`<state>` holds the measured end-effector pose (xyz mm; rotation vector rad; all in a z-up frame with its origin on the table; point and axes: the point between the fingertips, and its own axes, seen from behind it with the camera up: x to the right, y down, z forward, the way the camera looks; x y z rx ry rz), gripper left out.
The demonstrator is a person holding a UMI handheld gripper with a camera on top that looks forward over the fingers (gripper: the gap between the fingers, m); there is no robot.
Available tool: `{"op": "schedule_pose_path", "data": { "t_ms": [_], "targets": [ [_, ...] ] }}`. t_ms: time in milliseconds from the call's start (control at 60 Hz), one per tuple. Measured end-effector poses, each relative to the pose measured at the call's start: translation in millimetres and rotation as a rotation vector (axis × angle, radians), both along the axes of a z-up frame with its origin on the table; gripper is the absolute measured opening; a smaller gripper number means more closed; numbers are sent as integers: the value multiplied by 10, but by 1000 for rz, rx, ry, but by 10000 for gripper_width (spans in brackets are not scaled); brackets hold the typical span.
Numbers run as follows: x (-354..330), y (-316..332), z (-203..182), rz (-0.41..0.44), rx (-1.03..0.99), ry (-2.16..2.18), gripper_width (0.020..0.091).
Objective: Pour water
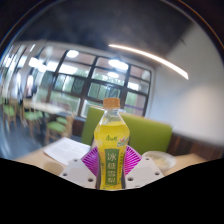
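A plastic bottle (111, 140) with an orange cap, yellow drink inside and a yellow-green label stands upright between my fingers. Both pink pads (93, 160) press against its sides, so my gripper (112, 168) is shut on the bottle. The bottle seems lifted, with the table (55, 153) lying behind and below it. Its base is hidden below the fingers.
A white sheet of paper (65, 149) lies on the light table to the left. A white round object (157, 158) sits on the right, behind the right finger. Behind the bottle stands a green sofa back (145, 131), with large windows and ceiling lights beyond.
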<state>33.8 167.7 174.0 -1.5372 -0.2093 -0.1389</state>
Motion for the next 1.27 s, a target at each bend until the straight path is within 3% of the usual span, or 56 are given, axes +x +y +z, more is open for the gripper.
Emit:
{"op": "schedule_pose_path", "data": {
  "t_ms": [67,117,300,500,633,667,733,783,1267],
  "targets": [
    [-40,119,-223,75,-37,189,277],
    [-133,151,-565,57,-73,251,278],
    [-230,286,-979,76,-137,270,282],
    [33,287,-823,92,-101,240,306],
    [34,276,-740,93,-104,237,501],
    [110,233,-791,85,-126,226,600],
    [191,138,-803,69,-152,217,864],
    [246,31,-780,51,-138,225,801],
    [146,-1341,-797,112,-157,234,814]
  ]
}}
